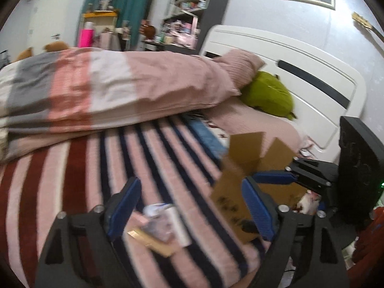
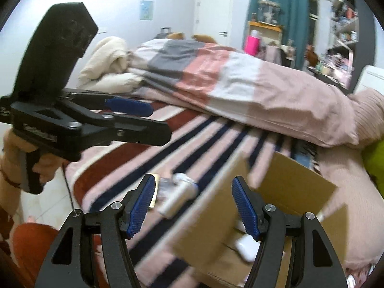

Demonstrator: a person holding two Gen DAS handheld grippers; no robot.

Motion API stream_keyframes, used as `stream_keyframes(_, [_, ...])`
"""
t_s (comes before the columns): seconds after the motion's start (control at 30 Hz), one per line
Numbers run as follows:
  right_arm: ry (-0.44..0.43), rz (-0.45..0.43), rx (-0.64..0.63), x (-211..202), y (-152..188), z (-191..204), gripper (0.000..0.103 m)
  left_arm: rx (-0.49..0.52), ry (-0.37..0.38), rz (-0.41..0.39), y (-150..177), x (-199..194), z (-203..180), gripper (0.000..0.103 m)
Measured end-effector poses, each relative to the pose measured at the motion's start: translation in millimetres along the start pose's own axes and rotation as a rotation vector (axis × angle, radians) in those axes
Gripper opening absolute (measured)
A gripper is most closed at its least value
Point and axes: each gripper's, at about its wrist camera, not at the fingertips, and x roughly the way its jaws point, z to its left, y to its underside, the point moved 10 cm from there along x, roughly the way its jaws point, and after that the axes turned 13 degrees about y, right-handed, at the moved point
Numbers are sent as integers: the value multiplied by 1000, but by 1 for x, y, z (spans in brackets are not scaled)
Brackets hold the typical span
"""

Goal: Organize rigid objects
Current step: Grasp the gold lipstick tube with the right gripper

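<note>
Left wrist view: left tongs (image 1: 189, 206) gape empty over a small pile of items (image 1: 163, 225) on the striped bed (image 1: 72, 180), right tongs (image 2: 192, 206) likewise apart at the open cardboard box (image 2: 288, 187), likely the collecting bin.

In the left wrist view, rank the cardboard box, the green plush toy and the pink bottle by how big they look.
1. cardboard box, though its nearness to the camera inflates it
2. green plush toy
3. pink bottle, far away
</note>
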Motion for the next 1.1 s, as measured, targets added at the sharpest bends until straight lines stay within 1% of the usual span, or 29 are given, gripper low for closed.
stream_keyframes(0.07, [-46, 16, -22, 8, -3, 24, 63, -15, -40, -11, 12, -14, 21, 84])
stream_keyframes(0.17, [-123, 55, -42, 23, -2, 59, 63, -39, -75, -24, 28, -26, 45, 84])
stream_keyframes(0.23, [-152, 85, -51, 35, 2, 78, 63, -59, -98, -27, 40, -32, 63, 84])
stream_keyframes(0.33, [-190, 155, -56, 62, 15, 104, 63, -91, -127, -17, 63, -36, 89, 84])
stream_keyframes(0.47, [-219, 259, -40, 98, 41, 120, 63, -119, -153, 9, 93, -34, 115, 84])
stream_keyframes(0.53, [-209, 310, -32, 117, 55, 121, 62, -130, -156, 20, 103, -31, 124, 84])
stream_keyframes(0.57, [-189, 332, -39, 127, 63, 120, 61, -136, -155, 26, 108, -30, 128, 84])
stream_keyframes(0.63, [-158, 350, -57, 139, 70, 118, 53, -145, -156, 34, 116, -28, 135, 84])
stream_keyframes(0.67, [-152, 361, -65, 146, 73, 119, 51, -148, -156, 37, 120, -27, 138, 84])
stream_keyframes(0.77, [-133, 337, -99, 151, 68, 120, 47, -160, -156, 51, 130, -24, 145, 84])
stream_keyframes(0.8, [-132, 337, -103, 153, 67, 120, 41, -163, -155, 53, 131, -23, 146, 84])
stream_keyframes(0.83, [-143, 346, -101, 153, 68, 123, 38, -165, -154, 55, 133, -22, 147, 84])
stream_keyframes(0.87, [-154, 355, -100, 155, 69, 127, 38, -167, -153, 58, 135, -21, 148, 84])
stream_keyframes(0.97, [-110, 351, -144, 156, 71, 128, 38, -169, -153, 60, 139, -21, 149, 84])
stream_keyframes(1.0, [-93, 363, -141, 157, 73, 124, 38, -171, -153, 59, 139, -21, 150, 84])
stream_keyframes(1.1, [-89, 398, -107, 164, 76, 117, 38, -183, -144, 51, 138, -21, 150, 84])
